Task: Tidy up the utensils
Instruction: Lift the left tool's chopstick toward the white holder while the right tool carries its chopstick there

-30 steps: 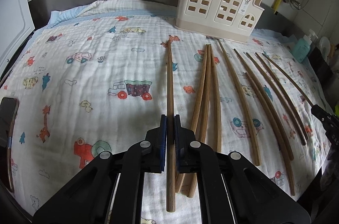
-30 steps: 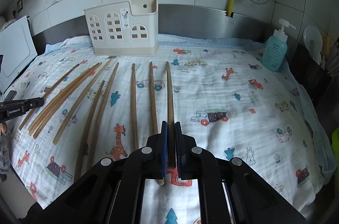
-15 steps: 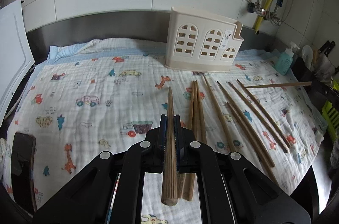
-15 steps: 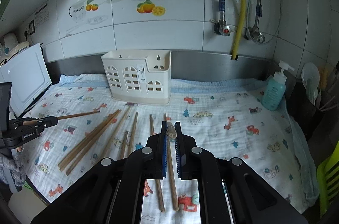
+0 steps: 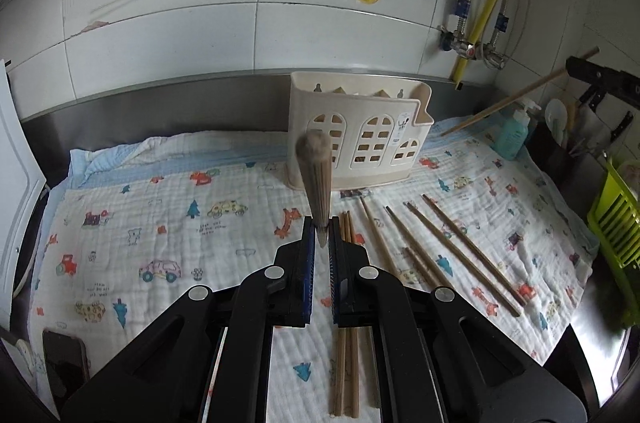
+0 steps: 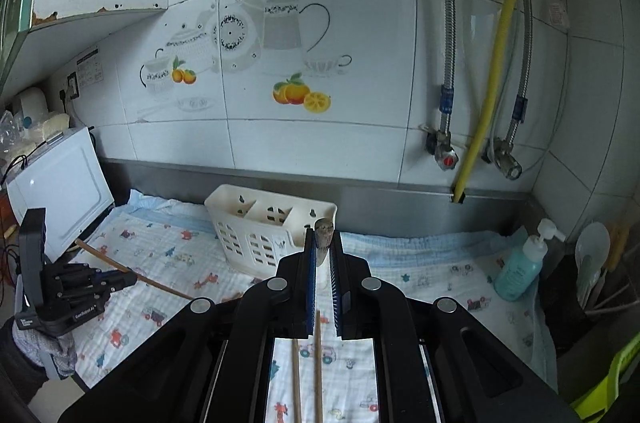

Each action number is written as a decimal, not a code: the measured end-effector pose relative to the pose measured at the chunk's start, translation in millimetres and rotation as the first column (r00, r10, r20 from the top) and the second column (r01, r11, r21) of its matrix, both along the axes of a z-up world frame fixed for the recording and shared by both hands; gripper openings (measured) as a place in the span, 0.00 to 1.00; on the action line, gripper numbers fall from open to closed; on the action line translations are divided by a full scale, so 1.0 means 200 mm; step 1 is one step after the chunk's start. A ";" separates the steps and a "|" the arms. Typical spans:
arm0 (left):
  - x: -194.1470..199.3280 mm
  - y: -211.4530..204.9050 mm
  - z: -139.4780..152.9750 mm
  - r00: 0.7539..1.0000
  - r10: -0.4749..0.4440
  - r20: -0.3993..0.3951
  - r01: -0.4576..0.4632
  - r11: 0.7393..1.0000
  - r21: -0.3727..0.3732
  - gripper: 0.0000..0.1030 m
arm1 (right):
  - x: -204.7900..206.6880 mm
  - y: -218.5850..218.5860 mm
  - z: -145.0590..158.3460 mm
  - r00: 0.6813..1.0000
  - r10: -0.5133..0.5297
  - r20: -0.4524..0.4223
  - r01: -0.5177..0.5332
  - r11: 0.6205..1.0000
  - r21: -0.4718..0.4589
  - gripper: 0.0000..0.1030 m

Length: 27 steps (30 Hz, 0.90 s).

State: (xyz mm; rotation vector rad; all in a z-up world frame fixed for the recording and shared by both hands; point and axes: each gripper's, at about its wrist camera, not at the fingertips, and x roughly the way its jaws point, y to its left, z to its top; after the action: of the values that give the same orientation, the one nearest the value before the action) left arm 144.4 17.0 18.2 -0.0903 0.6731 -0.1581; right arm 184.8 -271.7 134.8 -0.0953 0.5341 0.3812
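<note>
Chopsticks: the left tool is clamped on one chopstick, lifted above the cloth; loose chopsticks lie before the holder; the right tool grips another chopstick.

A steel kitchen counter is spread with a white quilted cloth printed with small cars, trees and giraffes. A cream utensil holder with arched cut-outs stands on the cloth at the back, near the wall. In front of it, several wooden chopsticks lie loose on the cloth. A teal soap bottle stands to the holder's right.
</note>
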 end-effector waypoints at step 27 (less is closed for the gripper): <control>0.47 -0.05 0.66 0.978 -0.019 0.207 0.018 1.000 0.006 0.05 | 0.61 0.27 -0.20 0.975 0.018 -0.222 -0.043 0.993 -0.112 0.07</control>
State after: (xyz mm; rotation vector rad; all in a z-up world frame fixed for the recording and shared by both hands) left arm 238.2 6.5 150.2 -0.0628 0.4665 -0.1816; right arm 306.0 -217.9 94.1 -0.1755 0.7755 0.3928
